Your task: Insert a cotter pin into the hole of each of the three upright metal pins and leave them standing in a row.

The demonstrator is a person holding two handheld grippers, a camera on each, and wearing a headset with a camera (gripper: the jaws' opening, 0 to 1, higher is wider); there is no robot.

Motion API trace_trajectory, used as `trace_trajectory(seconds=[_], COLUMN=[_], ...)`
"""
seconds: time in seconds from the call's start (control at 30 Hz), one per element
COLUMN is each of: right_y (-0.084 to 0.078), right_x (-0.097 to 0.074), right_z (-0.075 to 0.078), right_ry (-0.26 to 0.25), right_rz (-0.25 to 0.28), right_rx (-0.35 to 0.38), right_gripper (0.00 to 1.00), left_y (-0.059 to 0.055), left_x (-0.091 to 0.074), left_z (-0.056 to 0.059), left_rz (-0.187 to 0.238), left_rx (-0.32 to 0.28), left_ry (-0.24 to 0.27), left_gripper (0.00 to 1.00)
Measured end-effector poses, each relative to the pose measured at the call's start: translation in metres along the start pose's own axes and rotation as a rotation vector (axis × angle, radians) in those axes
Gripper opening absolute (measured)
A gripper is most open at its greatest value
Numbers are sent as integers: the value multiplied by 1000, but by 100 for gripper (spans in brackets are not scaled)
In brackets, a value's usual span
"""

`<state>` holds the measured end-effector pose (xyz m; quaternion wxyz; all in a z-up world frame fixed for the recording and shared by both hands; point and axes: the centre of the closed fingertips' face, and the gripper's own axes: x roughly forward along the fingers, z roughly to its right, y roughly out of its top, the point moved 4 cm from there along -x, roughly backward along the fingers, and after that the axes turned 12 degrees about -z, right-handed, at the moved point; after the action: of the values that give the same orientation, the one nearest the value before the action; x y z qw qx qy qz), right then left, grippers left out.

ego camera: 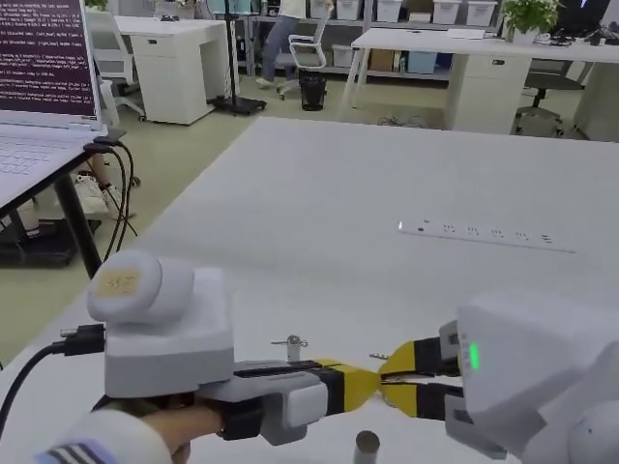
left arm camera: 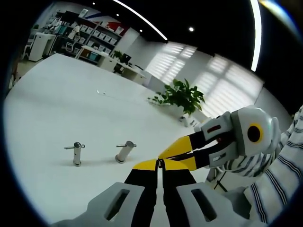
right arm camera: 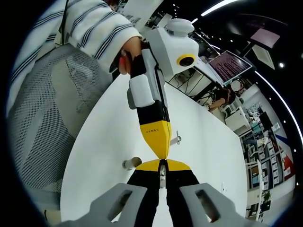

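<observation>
My left gripper [ego camera: 366, 383] and right gripper [ego camera: 389, 375] meet tip to tip low over the white table [ego camera: 319, 213]. The right gripper [right arm camera: 162, 166] is shut on a thin grey cotter pin [right arm camera: 162, 176]. The left gripper [left arm camera: 160, 163] is shut, its yellow tips touching the right one's; nothing shows between them. One upright metal pin [left arm camera: 76, 153] carries a cotter pin through its head. A second pin [left arm camera: 124, 151] leans slightly and also carries one. A bare metal pin [ego camera: 367, 445] stands near the table's front edge, also seen as a bare pin [right arm camera: 132, 163].
A white power strip [ego camera: 484, 234] lies on the table further back. A laptop [ego camera: 39, 87] sits on a black stand at the left with cables hanging. Desks, chairs and a bin [ego camera: 311, 90] stand across the room.
</observation>
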<state>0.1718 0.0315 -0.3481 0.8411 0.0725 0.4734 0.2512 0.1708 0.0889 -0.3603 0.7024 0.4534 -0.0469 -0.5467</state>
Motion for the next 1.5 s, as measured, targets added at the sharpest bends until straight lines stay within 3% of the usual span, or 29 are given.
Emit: trace_trajectory(seconds=[0.23,0.4,0.47,0.8,0.87,1.0,1.37,1.5], right_y=[0,-2,-6,-16,-17,-19,-18,-18], right_x=[3,3,5,7,7,6,6,7], right_z=[-2,0,-2,-9,-10,-11,-22,-28], right_ry=[18,19,42,172,196,225,284,311], right_rz=[15,32,30,87,107,124,150,142], right_rx=[16,50,73,262,306,337,356,341], right_gripper=[0,12,12,17,17,14,4,1], left_y=[-1,-4,-5,-6,-5,-7,-13,-18], left_x=[-1,-3,-4,-8,-9,-9,-9,-9], left_z=[2,3,5,12,14,15,19,18], left_rz=[1,-9,-16,-42,-43,-58,-94,-132], left_rx=[-3,29,41,207,272,310,326,360], left_ry=[-17,-17,-24,-16,-12,-16,-42,-43], left_gripper=[0,0,0,0,0,0,0,0])
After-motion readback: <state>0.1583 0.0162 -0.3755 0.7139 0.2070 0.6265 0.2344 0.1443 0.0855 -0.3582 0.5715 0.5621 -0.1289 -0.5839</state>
